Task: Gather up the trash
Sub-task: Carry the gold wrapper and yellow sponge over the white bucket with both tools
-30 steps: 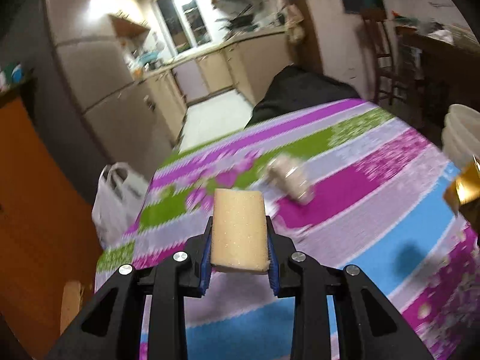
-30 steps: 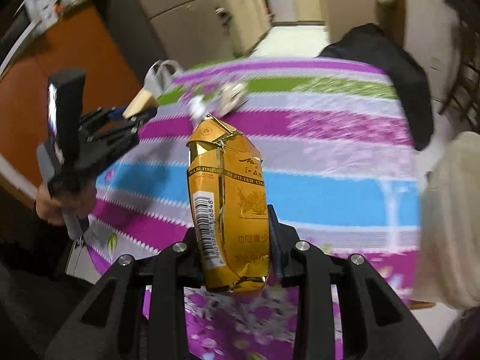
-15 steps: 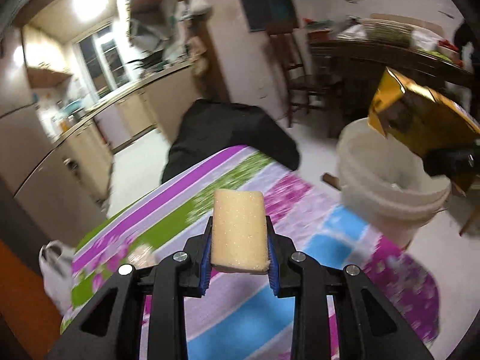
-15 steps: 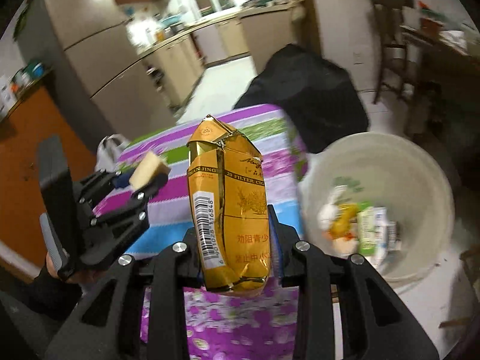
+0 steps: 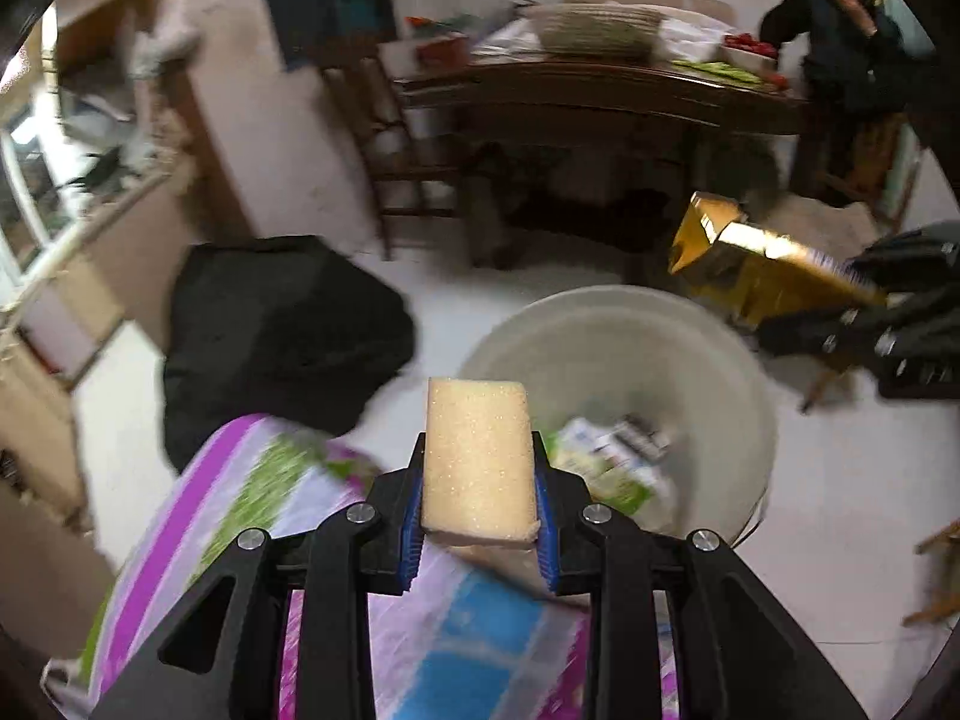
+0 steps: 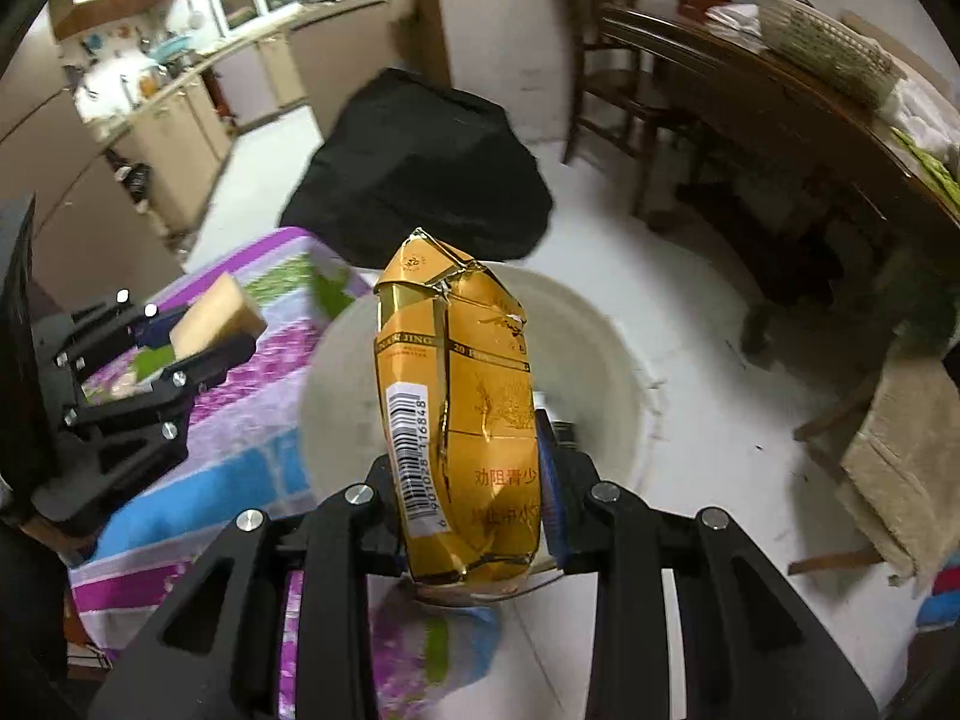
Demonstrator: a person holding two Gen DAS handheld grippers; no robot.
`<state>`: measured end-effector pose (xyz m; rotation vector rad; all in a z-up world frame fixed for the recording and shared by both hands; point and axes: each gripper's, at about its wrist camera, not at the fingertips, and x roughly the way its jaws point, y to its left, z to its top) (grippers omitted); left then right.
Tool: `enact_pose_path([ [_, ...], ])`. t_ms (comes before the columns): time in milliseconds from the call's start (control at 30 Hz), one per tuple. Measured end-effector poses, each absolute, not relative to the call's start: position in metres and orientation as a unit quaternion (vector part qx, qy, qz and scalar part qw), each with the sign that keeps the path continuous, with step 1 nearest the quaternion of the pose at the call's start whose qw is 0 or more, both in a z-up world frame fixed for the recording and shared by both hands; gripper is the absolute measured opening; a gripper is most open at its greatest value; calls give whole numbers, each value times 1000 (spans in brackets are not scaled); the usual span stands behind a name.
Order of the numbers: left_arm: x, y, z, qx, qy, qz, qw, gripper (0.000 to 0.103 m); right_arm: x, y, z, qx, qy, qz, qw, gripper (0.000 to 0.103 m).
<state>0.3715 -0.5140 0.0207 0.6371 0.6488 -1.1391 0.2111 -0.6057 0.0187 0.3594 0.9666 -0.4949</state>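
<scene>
My left tongs [image 5: 478,513] are clamped on a pale yellow sponge block [image 5: 477,459], its flat face upward between the blue pads, at the edge of the worktop [image 5: 456,660] with its striped purple, green and blue cloth. Just beyond that edge, on the pale floor, stands the white bucket [image 5: 708,348], with cartons and wrappers lying blurred in its bottom. My right tongs [image 6: 474,516] grip a crumpled gold cigarette pack [image 6: 459,420], barcode strip on its left side, held upright in front of the bucket's mouth [image 6: 606,360]. From the left camera the same pack [image 5: 756,267] shows at the right, above the bucket's far rim, pinched in the black tongs. From the right camera the left tongs [image 6: 198,330] appear at the left over the cloth, the sponge [image 6: 213,315] sticking out of them. A black bag [image 6: 420,168] slumps on the floor behind the worktop's corner. Farther back a dark wooden table [image 5: 600,96] carries a basket and vegetables, a chair [image 5: 408,168] beside it, and a person in dark clothing [image 5: 840,36] stands at its right end.
</scene>
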Motion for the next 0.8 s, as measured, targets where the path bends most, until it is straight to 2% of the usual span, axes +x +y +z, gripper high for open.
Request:
enact_pose_path([
  [267, 386, -598, 8, 321, 334, -567, 681, 31, 219, -638, 2, 173, 501, -260, 807, 30],
  [467, 397, -632, -27, 353, 368, -571, 643, 31, 228, -655, -19, 210, 527, -243, 787, 30],
  [800, 409, -622, -75, 373, 387, -556, 633, 31, 240, -665, -46, 254, 551, -220, 764, 30],
])
